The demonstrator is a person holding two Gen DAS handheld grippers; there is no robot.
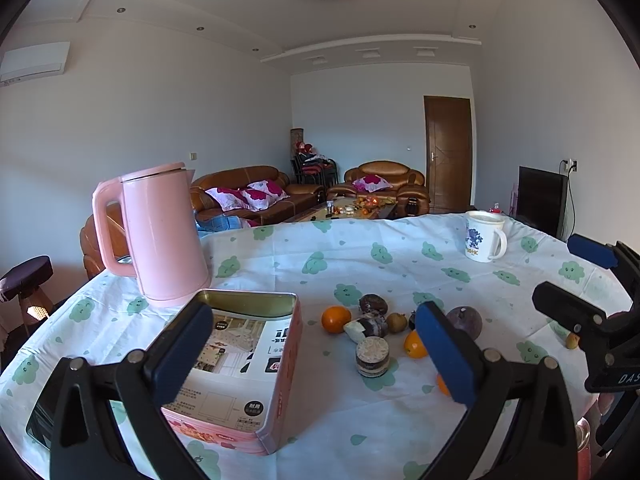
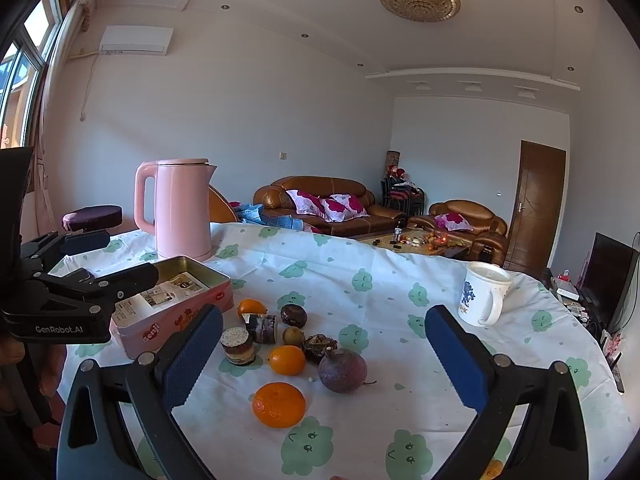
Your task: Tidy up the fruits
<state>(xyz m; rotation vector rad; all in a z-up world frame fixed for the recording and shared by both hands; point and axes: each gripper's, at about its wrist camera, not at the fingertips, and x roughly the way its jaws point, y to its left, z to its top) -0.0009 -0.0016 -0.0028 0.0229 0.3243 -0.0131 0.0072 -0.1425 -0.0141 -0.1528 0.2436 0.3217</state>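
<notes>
Fruit lies in a cluster on the cloud-print tablecloth (image 2: 360, 264). In the right wrist view one orange (image 2: 279, 405) is nearest, a second orange (image 2: 287, 360) is behind it, and a third (image 2: 250, 308) sits by the tin. A purple round fruit (image 2: 342, 370) and a small kiwi (image 2: 293, 336) lie among them. My right gripper (image 2: 324, 360) hovers open above the cluster, empty. My left gripper (image 1: 316, 356) is open and empty, between the open pink tin (image 1: 240, 360) and the fruit; an orange (image 1: 336, 319) and the purple fruit (image 1: 464, 322) lie ahead of it.
Small layered cakes (image 2: 238, 346) and dark pastries (image 2: 293, 315) are mixed in with the fruit. A pink kettle (image 2: 182, 208) stands behind the tin (image 2: 176, 300). A white mug (image 2: 484, 300) stands at the right. Sofas and a coffee table fill the room beyond.
</notes>
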